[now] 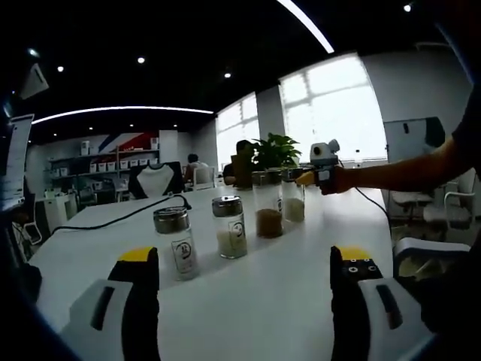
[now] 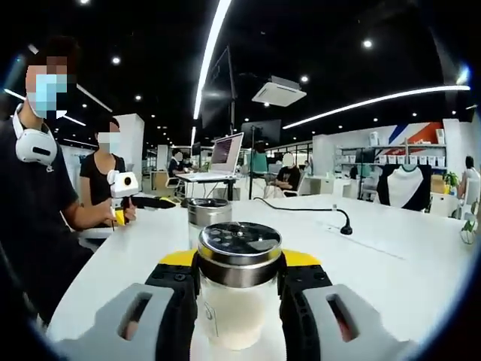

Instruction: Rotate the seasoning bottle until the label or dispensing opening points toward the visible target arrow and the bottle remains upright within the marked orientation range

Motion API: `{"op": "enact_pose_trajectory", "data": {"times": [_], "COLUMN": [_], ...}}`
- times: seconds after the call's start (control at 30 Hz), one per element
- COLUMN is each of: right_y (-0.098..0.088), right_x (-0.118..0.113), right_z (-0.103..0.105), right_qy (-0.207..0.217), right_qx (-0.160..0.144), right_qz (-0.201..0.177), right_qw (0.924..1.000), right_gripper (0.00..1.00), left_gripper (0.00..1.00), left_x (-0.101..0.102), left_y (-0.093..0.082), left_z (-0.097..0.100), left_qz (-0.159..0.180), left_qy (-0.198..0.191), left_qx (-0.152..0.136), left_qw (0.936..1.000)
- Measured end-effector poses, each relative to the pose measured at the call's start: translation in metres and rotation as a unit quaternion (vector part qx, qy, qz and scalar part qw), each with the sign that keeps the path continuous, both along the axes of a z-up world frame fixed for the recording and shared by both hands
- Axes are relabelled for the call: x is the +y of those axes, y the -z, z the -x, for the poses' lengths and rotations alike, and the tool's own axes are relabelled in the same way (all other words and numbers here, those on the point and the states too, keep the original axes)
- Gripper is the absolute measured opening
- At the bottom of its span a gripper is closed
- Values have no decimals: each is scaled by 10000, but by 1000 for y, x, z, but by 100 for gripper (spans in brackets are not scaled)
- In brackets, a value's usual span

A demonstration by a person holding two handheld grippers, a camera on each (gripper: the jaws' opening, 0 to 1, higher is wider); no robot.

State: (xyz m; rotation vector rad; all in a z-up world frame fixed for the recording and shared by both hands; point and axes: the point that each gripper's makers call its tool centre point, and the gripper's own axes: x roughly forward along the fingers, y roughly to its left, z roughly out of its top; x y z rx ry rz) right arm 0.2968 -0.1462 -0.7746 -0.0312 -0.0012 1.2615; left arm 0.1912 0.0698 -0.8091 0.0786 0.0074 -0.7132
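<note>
A white table holds a row of four upright seasoning bottles with metal lids. In the left gripper view, the left gripper hovers with its jaws spread wide and nothing between them, near the closest bottle. At the far end of the row, the right gripper is clamped around a bottle of white powder (upright, lid holes facing up). Another bottle stands just behind it

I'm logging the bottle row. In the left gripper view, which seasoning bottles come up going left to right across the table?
Metal-capped labelled bottle → white-powder bottle → brown-spice bottle → pale-filled bottle held by the right tool.
</note>
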Motion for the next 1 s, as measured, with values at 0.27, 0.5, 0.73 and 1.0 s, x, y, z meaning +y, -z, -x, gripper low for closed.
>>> {"op": "enact_pose_trajectory", "data": {"times": [0.27,0.5,0.73,1.0], "right_y": [0,1,2,5], "right_x": [2,2,1,-3], "right_z": [2,2,3,-2], "right_qy": [-138,-201,-214,236], "right_qx": [30,77,48,-113], "right_qz": [164,279,332,295], "right_qw": [9998,9994,9992,9992], "right_gripper": [41,44,55,59], "left_gripper": [100,100,100,100], "left_x": [0,1,1,2], "left_y": [1,1,0,-1], "left_z": [0,0,0,0], "left_qz": [-12,-5,-18,-18], "left_qy": [-3,-11,3,-8], "left_qx": [9,10,-3,-6], "left_qw": [10000,10000,10000,10000]}}
